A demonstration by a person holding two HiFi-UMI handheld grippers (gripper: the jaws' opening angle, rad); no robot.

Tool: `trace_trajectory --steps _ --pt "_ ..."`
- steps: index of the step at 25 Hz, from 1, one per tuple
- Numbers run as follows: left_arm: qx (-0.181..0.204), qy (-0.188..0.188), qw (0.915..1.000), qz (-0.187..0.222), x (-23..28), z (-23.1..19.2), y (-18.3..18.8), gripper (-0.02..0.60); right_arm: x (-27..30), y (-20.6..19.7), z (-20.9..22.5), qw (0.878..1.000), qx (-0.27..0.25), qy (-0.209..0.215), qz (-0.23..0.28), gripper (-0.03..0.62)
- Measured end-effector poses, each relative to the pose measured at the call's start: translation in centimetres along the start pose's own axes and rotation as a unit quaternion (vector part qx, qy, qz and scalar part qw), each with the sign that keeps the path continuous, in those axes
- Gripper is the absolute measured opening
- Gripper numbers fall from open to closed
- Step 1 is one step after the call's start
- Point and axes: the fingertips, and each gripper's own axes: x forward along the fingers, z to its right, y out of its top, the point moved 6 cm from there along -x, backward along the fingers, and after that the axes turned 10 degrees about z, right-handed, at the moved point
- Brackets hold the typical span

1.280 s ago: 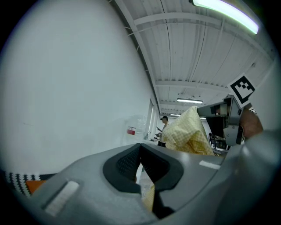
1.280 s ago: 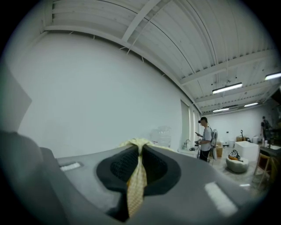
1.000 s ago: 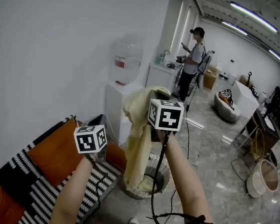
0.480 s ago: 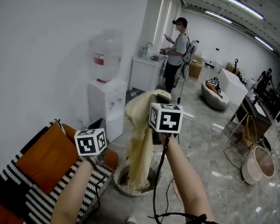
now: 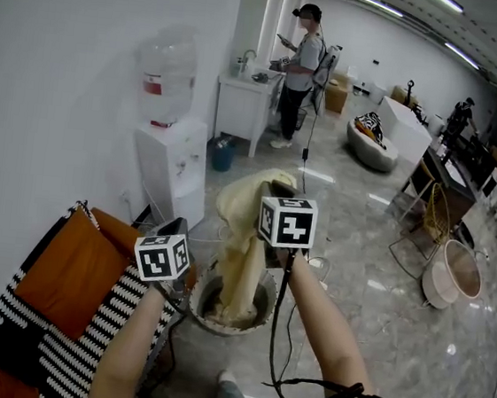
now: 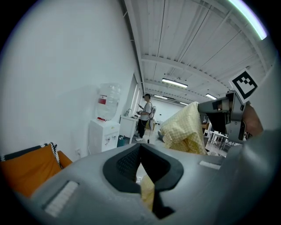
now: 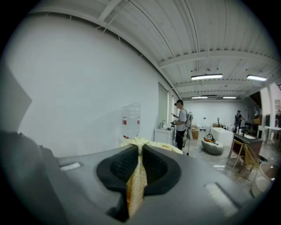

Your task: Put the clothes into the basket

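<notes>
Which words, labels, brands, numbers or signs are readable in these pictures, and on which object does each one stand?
No text can be read in any view.
Red label on the water bottle: print too small and blurred to read.
Marker cubes: black-and-white square patterns only, no letters or digits.

On my left gripper [image 6: 139, 147] the jaws look closed at the tips, though the wide lens leaves me unsure. A sliver of yellow shows in the slit behind them. To the right, the right gripper [image 6: 201, 108] holds up a yellow checked cloth [image 6: 184, 132]. Ahead stand a water dispenser [image 6: 104, 134] and a person [image 6: 145, 115]. An orange cushion [image 6: 26, 169] lies at left.
</notes>
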Motion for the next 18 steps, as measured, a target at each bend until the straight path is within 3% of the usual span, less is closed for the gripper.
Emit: trace_trajectory --steps 18 --pt "-0.027 0.017 0.9925 -0.118 3.9 0.8 -12.7 0.003 2.7 -16.2 3.1 0.99 0.046 0.021 -0.129 0.032"
